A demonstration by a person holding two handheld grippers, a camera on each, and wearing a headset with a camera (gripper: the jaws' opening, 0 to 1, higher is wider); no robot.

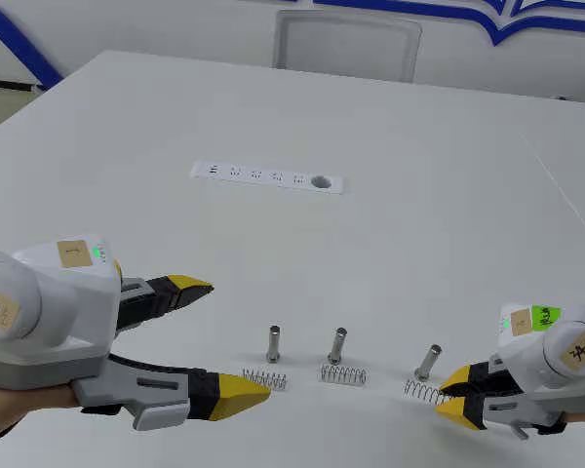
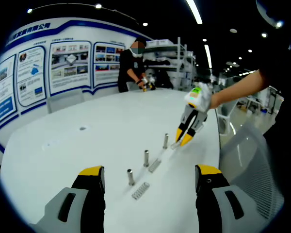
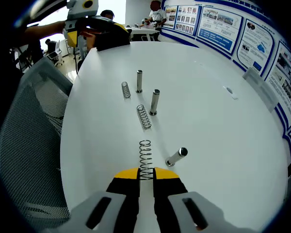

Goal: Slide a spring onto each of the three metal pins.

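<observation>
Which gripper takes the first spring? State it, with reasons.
Right. The right gripper is shut on the end of one spring, close beside a pin; the left gripper hangs open, holding nothing.

Handwritten "1" on a tan sticker (image 1: 74,254) atop the left gripper (image 1: 226,338), "4"-like mark on a tan label (image 1: 580,349) on the right gripper (image 1: 448,392), wall posters (image 2: 70,60) too blurred to read

We see big white table (image 1: 448,195) w/ inset power strip (image 1: 266,177), grey chair (image 1: 346,44) behind; blue-trim poster wall (image 2: 63,60), ceiling strip lights (image 2: 194,10).
</observation>
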